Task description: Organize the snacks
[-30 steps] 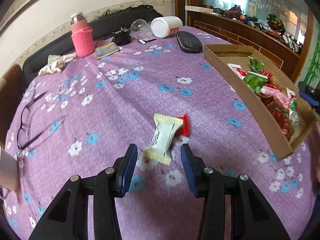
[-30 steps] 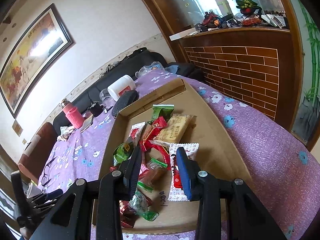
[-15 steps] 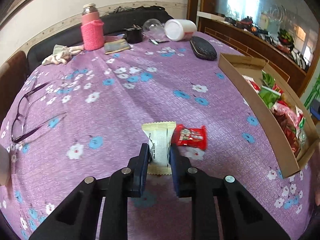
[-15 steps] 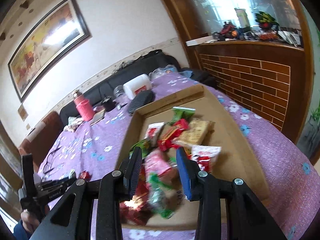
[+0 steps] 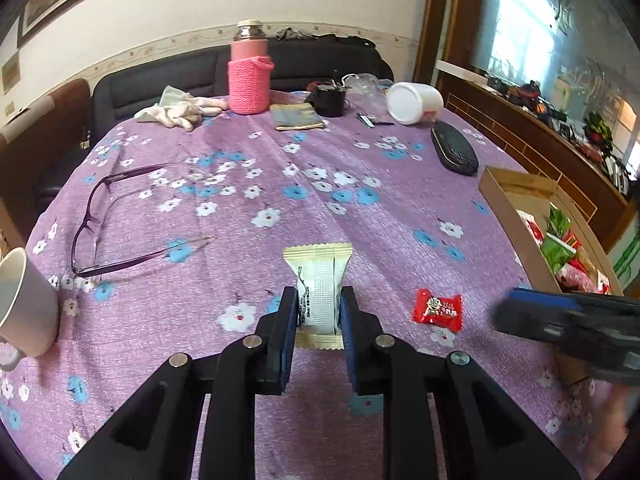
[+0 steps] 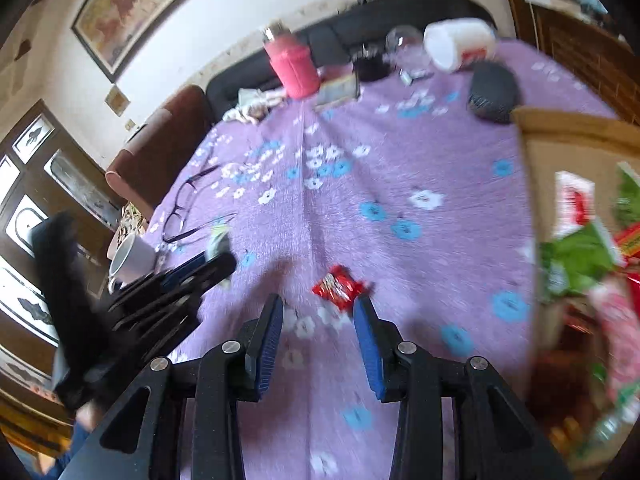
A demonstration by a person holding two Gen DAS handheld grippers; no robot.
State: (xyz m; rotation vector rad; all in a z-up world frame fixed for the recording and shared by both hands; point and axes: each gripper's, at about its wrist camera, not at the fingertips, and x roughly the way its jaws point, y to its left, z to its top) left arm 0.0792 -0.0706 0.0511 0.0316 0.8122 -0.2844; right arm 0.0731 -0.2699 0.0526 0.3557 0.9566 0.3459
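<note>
My left gripper [image 5: 318, 306] is shut on a cream snack packet [image 5: 319, 280] and holds it above the purple flowered tablecloth. A small red snack packet [image 5: 438, 311] lies on the cloth to its right; in the right wrist view it [image 6: 338, 286] lies just ahead of my right gripper [image 6: 318, 316], which is open and empty. The right gripper also shows in the left wrist view [image 5: 568, 320]. The cardboard box [image 5: 516, 216] with several snacks stands at the right [image 6: 576, 132].
Purple glasses [image 5: 104, 224] and a white mug [image 5: 24, 304] are at the left. At the far side stand a pink bottle [image 5: 248, 76], a white jar [image 5: 414, 103], a black case [image 5: 454, 152], a cloth [image 5: 176, 110] and a small book [image 5: 298, 117].
My left gripper closed on the cream packet and lifted it off the cloth. My right gripper swung away from the box, to the red packet on the cloth.
</note>
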